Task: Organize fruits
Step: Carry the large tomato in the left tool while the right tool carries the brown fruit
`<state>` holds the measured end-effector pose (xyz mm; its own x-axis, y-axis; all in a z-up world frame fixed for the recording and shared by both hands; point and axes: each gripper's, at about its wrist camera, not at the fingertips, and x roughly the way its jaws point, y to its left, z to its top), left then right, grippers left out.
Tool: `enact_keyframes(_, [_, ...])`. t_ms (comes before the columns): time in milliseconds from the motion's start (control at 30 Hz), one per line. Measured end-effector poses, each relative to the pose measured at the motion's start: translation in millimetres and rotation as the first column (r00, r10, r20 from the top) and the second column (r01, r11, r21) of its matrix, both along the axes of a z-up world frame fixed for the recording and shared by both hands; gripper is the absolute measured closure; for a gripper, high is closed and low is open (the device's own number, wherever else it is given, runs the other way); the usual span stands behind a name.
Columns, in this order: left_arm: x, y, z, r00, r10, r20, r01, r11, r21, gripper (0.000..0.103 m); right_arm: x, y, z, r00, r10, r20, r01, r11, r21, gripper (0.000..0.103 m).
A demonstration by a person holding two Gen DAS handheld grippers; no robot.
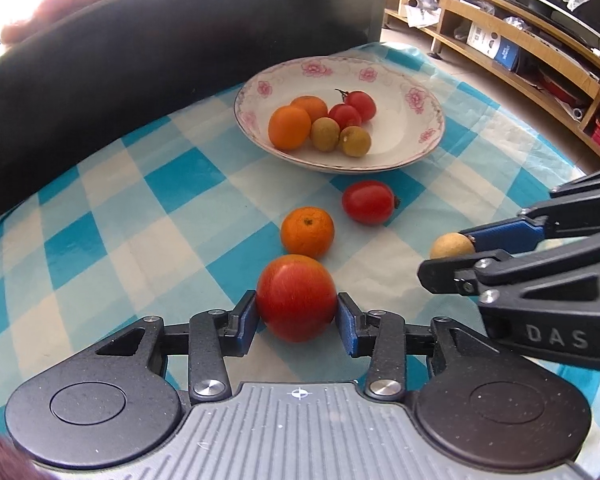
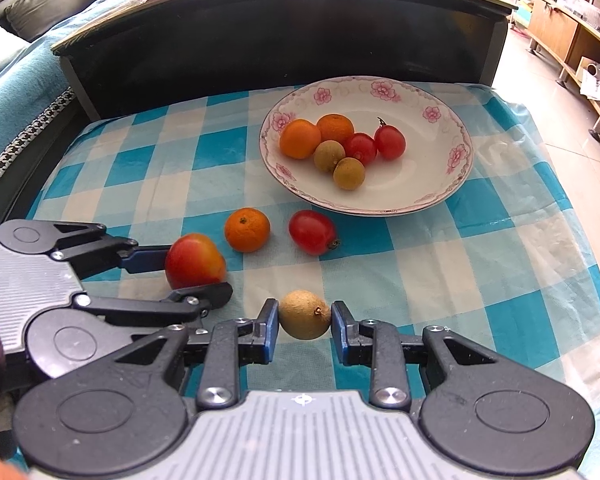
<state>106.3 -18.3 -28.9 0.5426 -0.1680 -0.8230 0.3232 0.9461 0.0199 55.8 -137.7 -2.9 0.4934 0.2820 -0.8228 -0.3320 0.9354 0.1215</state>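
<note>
A large red-orange tomato (image 1: 296,296) rests on the blue checked cloth, and my left gripper (image 1: 296,305) is shut on it, both blue pads touching its sides. From the right wrist, that tomato (image 2: 194,260) shows between the left gripper's (image 2: 198,274) fingers. My right gripper (image 2: 305,315) is shut on a tan longan (image 2: 305,312), seen at the right edge as the longan (image 1: 450,245) in the right gripper (image 1: 446,257). A loose mandarin (image 1: 307,232) and a small red tomato (image 1: 367,202) lie between the grippers and the flowered bowl (image 1: 420,96), which holds several fruits.
A dark cabinet wall (image 1: 140,60) rises right behind the cloth. The cloth's right edge (image 2: 572,184) drops to a tiled floor, with wooden shelves (image 1: 540,64) beyond. A sofa (image 2: 16,72) stands at the far left. Bare cloth (image 2: 460,280) lies right of the longan.
</note>
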Motion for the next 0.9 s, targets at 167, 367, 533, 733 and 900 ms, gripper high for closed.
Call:
enact_keyframes(167, [-1.3,0.4,4.1,1.000,0.006,0.018,-0.005,1.000,-0.023,0.054,1.5,-3.7,-1.0,1.000,-0.011,-0.003,0.011,1.000,0.004,0.071])
enact_keyframes(367, [-3.7,2.8,10.7,1.000,0.010,0.018,-0.009,0.998,-0.066,0.055,0.5,-7.3,3.6,1.000,-0.021,0.009,0.021,1.000,0.019,0.071])
enact_keyframes(533, [-3.2,3.3,21.6,0.999,0.016,0.039,-0.013,0.996,-0.092,0.055,2.4,-11.6,11.8,0.999,-0.034,0.027,0.033,0.999,0.039,0.071])
enact_keyframes(733, [12.1,-2.8,33.1,0.997,0.022,0.068,-0.015,0.994,-0.107,0.055,16.7,-20.5,21.3,0.997,-0.065,0.040,0.063,0.996,0.062,0.071])
enact_keyframes(900, [30.6,-12.1,39.1,0.996,0.013,0.086,-0.005,0.995,-0.104,0.055,35.2,-29.3,27.2,0.994,-0.093,0.057,0.089,0.994,0.068,0.071])
